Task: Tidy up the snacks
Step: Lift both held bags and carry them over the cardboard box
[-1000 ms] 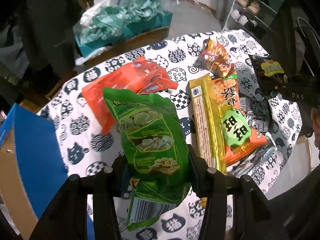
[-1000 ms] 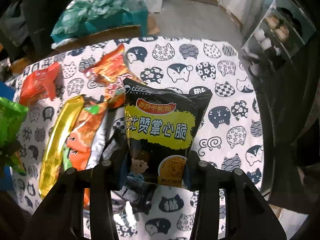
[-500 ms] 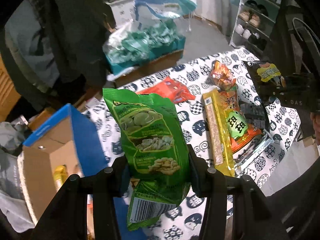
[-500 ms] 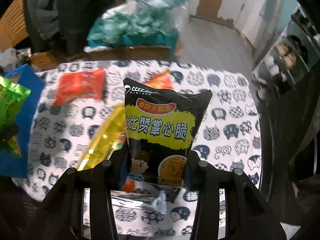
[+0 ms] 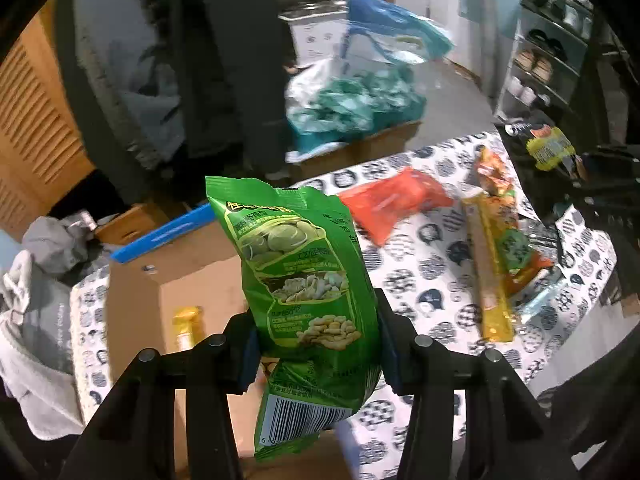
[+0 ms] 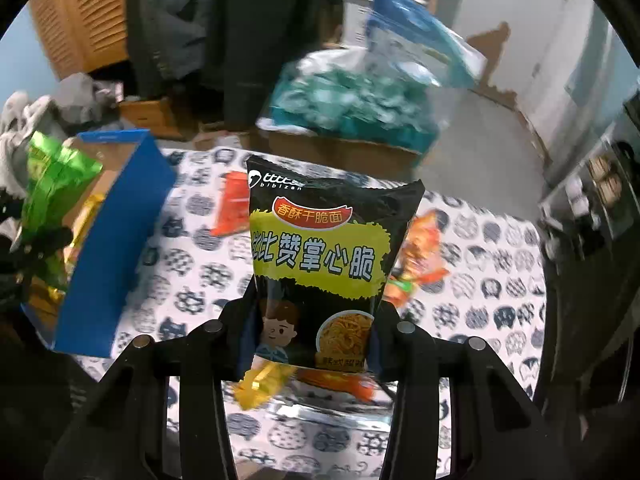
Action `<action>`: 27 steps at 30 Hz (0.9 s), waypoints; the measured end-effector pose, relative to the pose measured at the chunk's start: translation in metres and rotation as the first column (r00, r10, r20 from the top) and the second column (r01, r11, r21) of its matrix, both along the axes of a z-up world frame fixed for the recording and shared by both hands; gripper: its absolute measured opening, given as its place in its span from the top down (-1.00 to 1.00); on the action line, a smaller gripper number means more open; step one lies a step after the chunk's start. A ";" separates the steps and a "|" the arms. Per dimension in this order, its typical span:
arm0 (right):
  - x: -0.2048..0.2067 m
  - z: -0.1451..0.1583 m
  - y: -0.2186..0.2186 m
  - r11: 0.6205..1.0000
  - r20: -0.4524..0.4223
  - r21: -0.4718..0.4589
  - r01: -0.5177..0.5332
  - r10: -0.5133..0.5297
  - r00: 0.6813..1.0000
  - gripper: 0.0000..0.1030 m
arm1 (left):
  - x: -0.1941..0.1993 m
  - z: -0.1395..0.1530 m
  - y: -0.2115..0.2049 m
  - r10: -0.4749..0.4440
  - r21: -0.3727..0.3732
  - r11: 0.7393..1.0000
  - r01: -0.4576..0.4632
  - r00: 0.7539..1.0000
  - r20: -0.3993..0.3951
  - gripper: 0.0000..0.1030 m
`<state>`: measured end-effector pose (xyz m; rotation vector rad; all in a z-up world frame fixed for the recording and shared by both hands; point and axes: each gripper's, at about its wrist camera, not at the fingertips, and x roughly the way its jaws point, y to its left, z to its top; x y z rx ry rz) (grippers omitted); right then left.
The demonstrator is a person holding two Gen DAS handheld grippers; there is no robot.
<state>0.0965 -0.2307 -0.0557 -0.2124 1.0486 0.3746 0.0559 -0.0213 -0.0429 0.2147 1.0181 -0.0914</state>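
Left claw grasps a green foil snack bag above the blue-sided cardboard box; right claw grasps a black noodle-snack packet; several packets remain on the cat-patterned counter.

Bench is covered by a white cloth printed with dark cat-head motifs. Beyond its far edge stands an open cardboard carton heaped with teal-and-white plastic packaging, with a blue plastic bag above it. Floor is grey and bare, lit evenly. Rear wall is pale, with a brown patch low down. Slatted wooden panel stands at the left, dark garments hanging beside it. Grey fabric is piled at the lower left. An open shelving unit at the right carries shoes.
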 end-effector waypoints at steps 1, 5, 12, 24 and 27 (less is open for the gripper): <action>-0.001 0.002 0.009 1.000 0.003 0.001 -0.016 0.016 1.000 0.18 | -0.001 0.001 0.005 0.011 0.004 1.000 -0.011 1.000 0.005 0.04; -0.004 0.004 0.040 0.997 0.001 -0.003 -0.073 0.073 0.997 0.18 | -0.006 0.000 0.033 0.055 0.008 0.998 -0.055 0.998 0.007 0.04; -0.008 0.005 0.088 0.989 -0.005 0.014 -0.149 0.149 0.989 0.18 | -0.012 -0.016 0.078 0.136 0.003 0.991 -0.136 0.991 -0.015 0.04; -0.016 0.004 0.174 0.960 -0.028 0.019 -0.278 0.279 0.960 0.18 | -0.021 -0.052 0.136 0.239 0.002 0.971 -0.240 0.966 -0.095 0.02; -0.019 0.003 0.193 0.951 -0.028 0.015 -0.310 0.310 0.950 0.18 | -0.022 -0.055 0.145 0.248 -0.009 0.968 -0.250 0.962 -0.113 0.02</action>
